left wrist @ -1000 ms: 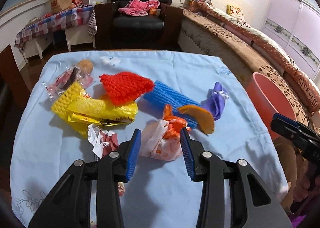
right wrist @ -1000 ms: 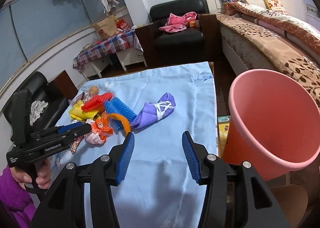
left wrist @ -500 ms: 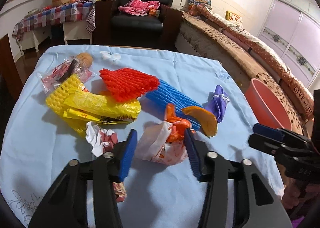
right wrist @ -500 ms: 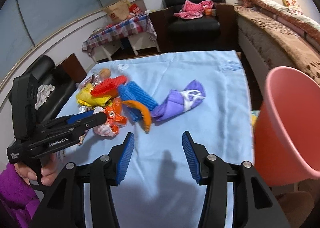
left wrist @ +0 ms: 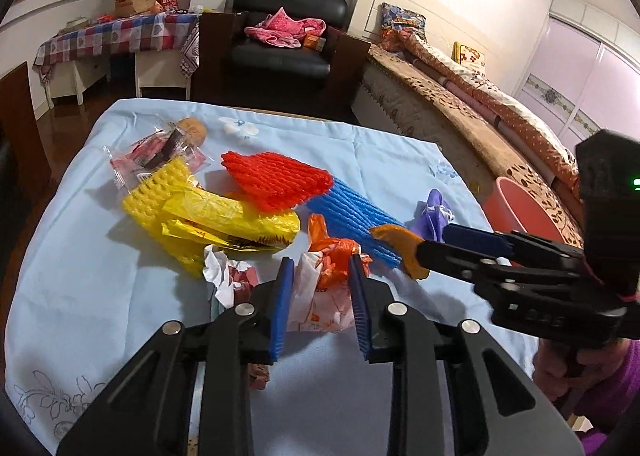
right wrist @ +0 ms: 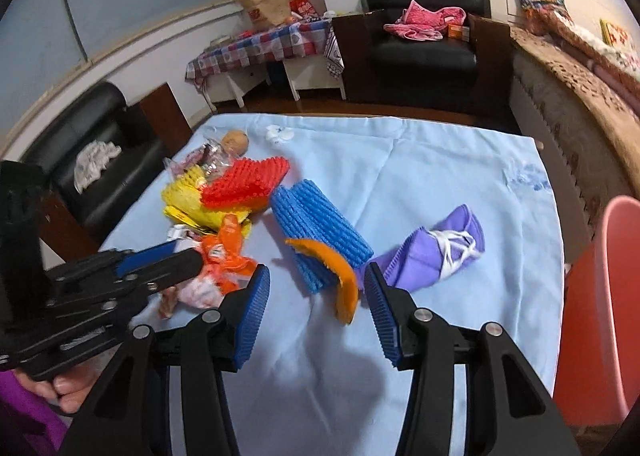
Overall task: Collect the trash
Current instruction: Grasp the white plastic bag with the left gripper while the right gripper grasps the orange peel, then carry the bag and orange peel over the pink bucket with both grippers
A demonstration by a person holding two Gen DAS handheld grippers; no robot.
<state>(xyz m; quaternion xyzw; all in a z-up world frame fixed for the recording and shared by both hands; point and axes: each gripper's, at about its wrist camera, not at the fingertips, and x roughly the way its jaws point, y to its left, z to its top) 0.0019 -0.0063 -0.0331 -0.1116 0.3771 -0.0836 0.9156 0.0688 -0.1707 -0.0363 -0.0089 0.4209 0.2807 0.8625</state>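
Trash lies on a light blue tablecloth (left wrist: 80,296). My left gripper (left wrist: 322,276) is open, its jaws either side of an orange and white plastic bag (left wrist: 328,288), not closed on it. My right gripper (right wrist: 316,284) is open, its jaws flanking an orange peel (right wrist: 340,276) beside the blue foam net (right wrist: 316,224). A purple cloth bundle (right wrist: 436,252) lies right of it. A red foam net (left wrist: 276,180), yellow net and yellow bag (left wrist: 224,212), crumpled paper (left wrist: 228,276) and clear wrappers (left wrist: 156,152) lie at the left. A pink bin (right wrist: 604,304) stands off the table's right edge.
A small brown round fruit (right wrist: 235,141) sits at the far left of the cloth. A black armchair (left wrist: 284,40) and a checked side table (left wrist: 112,36) stand behind the table. A bed (left wrist: 500,108) runs along the right. A black sofa (right wrist: 96,152) stands at the left.
My left gripper has moved forward so its jaws now flank the orange and white bag. My right gripper has swung left from the bin side to the orange peel.
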